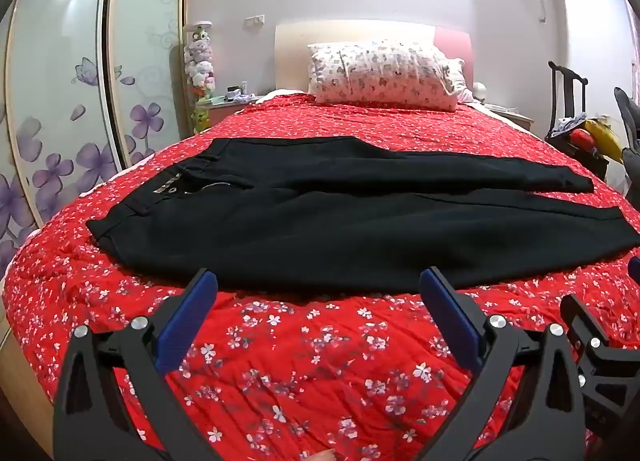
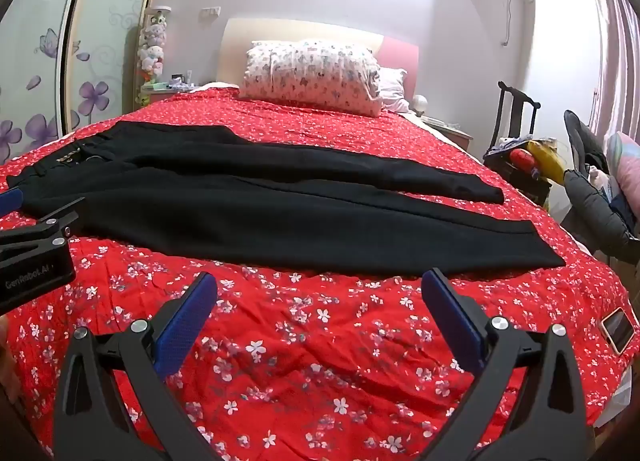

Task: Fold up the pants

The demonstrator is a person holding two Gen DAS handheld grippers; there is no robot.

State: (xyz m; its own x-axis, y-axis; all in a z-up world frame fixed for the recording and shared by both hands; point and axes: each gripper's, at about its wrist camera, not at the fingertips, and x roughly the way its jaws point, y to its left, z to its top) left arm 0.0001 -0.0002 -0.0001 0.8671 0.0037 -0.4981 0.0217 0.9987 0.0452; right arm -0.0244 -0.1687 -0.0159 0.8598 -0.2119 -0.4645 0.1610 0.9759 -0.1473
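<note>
Black pants (image 1: 320,213) lie flat across the red flowered bedspread (image 1: 300,361), waistband at the left, the two legs running to the right. They also show in the right wrist view (image 2: 280,217). My left gripper (image 1: 318,281) is open and empty, hovering just short of the near leg's edge. My right gripper (image 2: 320,283) is open and empty, just short of the near leg toward its cuff end. The left gripper's body (image 2: 32,257) shows at the left edge of the right wrist view.
A flowered pillow (image 1: 384,75) lies at the headboard. A wardrobe with purple flowers (image 1: 60,121) stands on the left. A chair with clutter (image 2: 532,165) stands at the right of the bed. A phone (image 2: 619,329) lies near the bed's right edge.
</note>
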